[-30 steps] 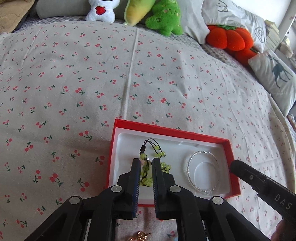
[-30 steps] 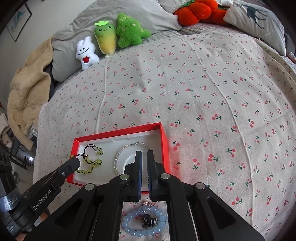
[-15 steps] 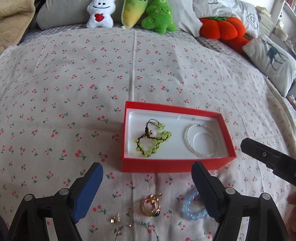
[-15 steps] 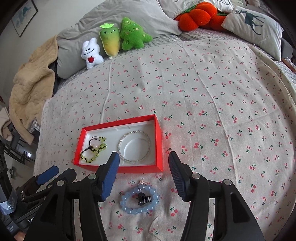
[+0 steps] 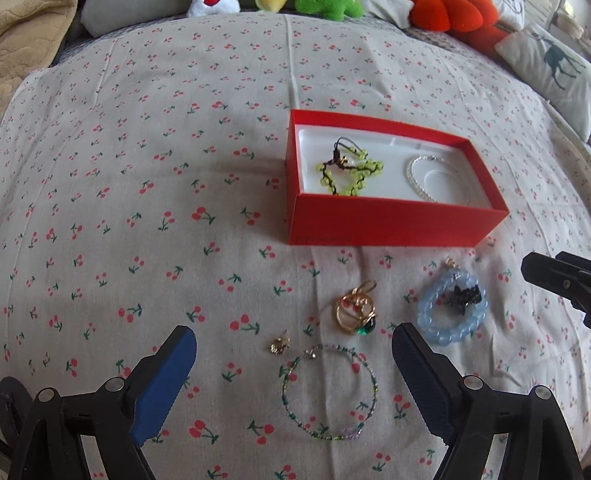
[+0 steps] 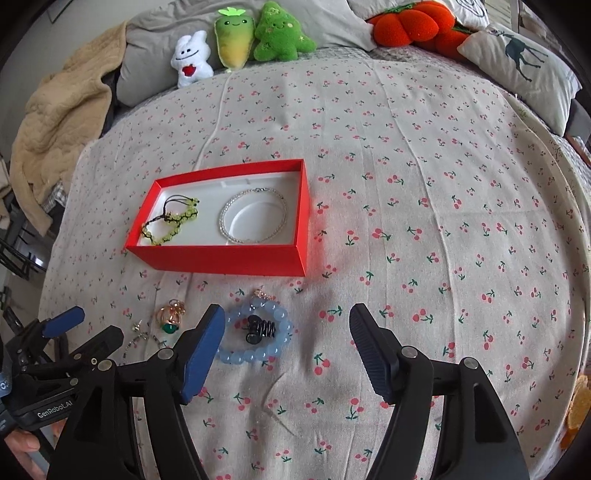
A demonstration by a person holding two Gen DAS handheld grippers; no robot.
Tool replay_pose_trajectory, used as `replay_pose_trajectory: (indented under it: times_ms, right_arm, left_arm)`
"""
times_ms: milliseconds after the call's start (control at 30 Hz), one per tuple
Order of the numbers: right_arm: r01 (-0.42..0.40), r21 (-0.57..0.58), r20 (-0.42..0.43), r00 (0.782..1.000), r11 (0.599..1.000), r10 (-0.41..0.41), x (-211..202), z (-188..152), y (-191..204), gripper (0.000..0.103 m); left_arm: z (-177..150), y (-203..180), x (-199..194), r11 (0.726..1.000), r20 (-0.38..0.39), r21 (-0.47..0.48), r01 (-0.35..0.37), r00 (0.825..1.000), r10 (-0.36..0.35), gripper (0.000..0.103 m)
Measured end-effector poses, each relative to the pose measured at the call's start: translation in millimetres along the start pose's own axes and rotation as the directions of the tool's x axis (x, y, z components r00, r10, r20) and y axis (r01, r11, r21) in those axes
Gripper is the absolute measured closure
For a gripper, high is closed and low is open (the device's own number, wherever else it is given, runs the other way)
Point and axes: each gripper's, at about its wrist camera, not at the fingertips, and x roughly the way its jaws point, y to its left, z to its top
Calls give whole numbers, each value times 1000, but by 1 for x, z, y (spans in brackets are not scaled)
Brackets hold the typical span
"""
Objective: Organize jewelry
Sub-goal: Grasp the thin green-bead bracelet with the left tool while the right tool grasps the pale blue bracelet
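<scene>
A red box [image 5: 388, 223] [image 6: 229, 258] with a white lining sits on the cherry-print bedspread. It holds a green bead bracelet [image 5: 349, 173] [image 6: 170, 223] and a silver chain bracelet [image 5: 424, 177] [image 6: 253, 216]. In front of it lie a pale blue bead bracelet [image 5: 452, 314] [image 6: 255, 330] with a black clip inside, a gold ring with a green stone [image 5: 356, 312] [image 6: 170, 317], a small gold earring [image 5: 279, 345] and a thin beaded bracelet [image 5: 330, 391]. My left gripper [image 5: 293, 384] is open and empty above the thin bracelet. My right gripper [image 6: 288, 347] is open and empty, its left finger beside the blue bracelet.
Plush toys [image 6: 240, 40], an orange pumpkin cushion [image 6: 410, 22] and a deer-print pillow [image 6: 517, 59] line the head of the bed. A tan blanket [image 6: 55, 122] hangs at the far left. The bed edge falls away on the left and right.
Both grippers have opened and pulled back from the box, toward me. The green bracelet now lies released in the box. The loose jewelry in front of the box has come into view.
</scene>
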Motion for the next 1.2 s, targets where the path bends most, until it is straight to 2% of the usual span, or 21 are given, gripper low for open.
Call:
replay_pose_trajectory:
  times_ms: [233,433,633,833,1000,1067,1200]
  right_arm:
    - [26,-38,-69,997,999,-29,14,-15,2,30]
    - [51,-66,-104,993,997,-58,23,-19,4,30]
    - [43,-45,-128,991,998,-48,29,-19,2,30]
    - [41,-8,-147,988,999,-42,34,-16,-6,30]
    - [41,38,-165,986,998,-34,38,-16,-14,30]
    - [41,55,-171,985,998,-31,41,-16,-17,30]
    - [29,110,-182,983,993,-9,48,-15,-25,30]
  left_arm:
    - [-15,21,8,999,-78,-51,-1,997,-3,13]
    - [-23,45,12,992,-116,-125,16,993,-31,13]
    - [-27,60,18,971,-145,-229,69,984,-104,13]
    - [-28,53,22,960,-155,-246,137,972,-178,14]
    - [-26,43,29,961,-172,-237,145,967,-188,33]
    - [-26,41,34,964,-186,-229,134,966,-179,44]
    - [-26,37,36,973,-186,-205,108,971,-147,55]
